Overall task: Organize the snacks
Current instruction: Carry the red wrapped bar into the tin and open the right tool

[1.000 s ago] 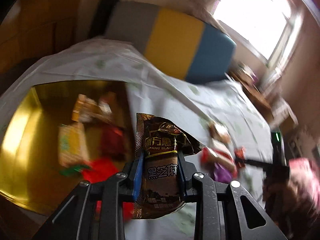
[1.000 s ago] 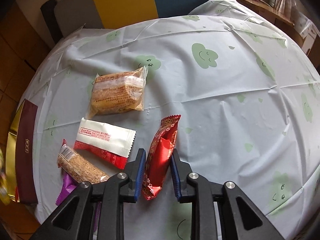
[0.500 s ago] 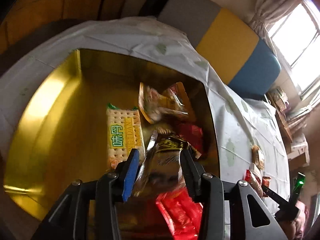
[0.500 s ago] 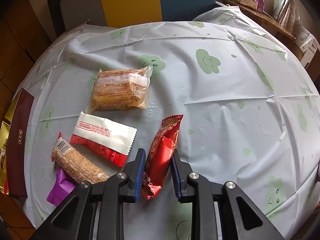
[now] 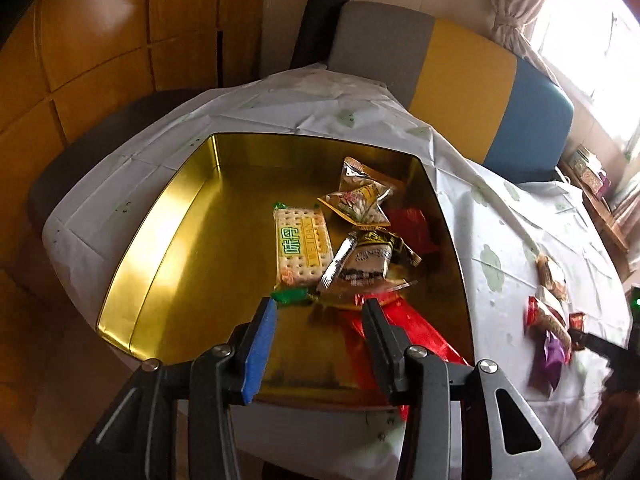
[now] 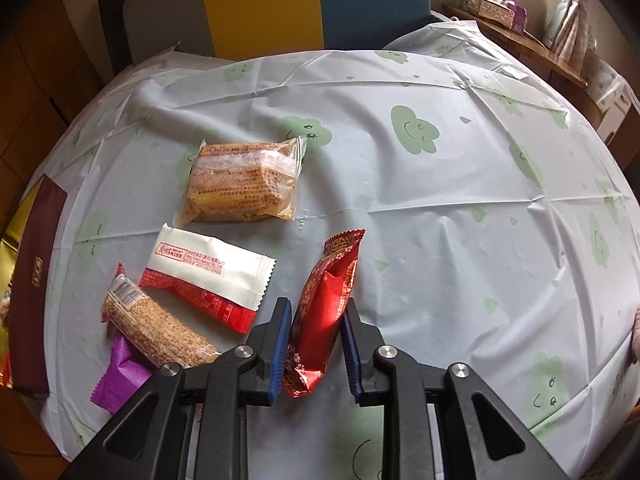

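My left gripper (image 5: 320, 312) is open and empty above the near part of a gold tin (image 5: 192, 216). In the tin lie a brown sesame snack packet (image 5: 370, 260), a cracker pack (image 5: 302, 246), a yellow packet (image 5: 356, 202) and red wrappers (image 5: 404, 324). My right gripper (image 6: 316, 320) is shut on a red snack packet (image 6: 324, 308), held over the table. Beside it lie a white-and-red packet (image 6: 208, 276), a clear pack of golden cake (image 6: 240, 180), a grain bar (image 6: 156, 324) and a purple wrapper (image 6: 116, 376).
The table wears a white cloth with green clouds (image 6: 440, 184). A maroon tin lid (image 6: 36, 280) lies at its left edge. A grey, yellow and blue bench (image 5: 460, 80) stands behind the table. A wooden shelf with boxes (image 6: 500, 20) is at the far right.
My left gripper carried the brown sesame packet over the gold tin, opened and let it drop among the snacks. My right gripper stays shut on the red packet, barely moved.
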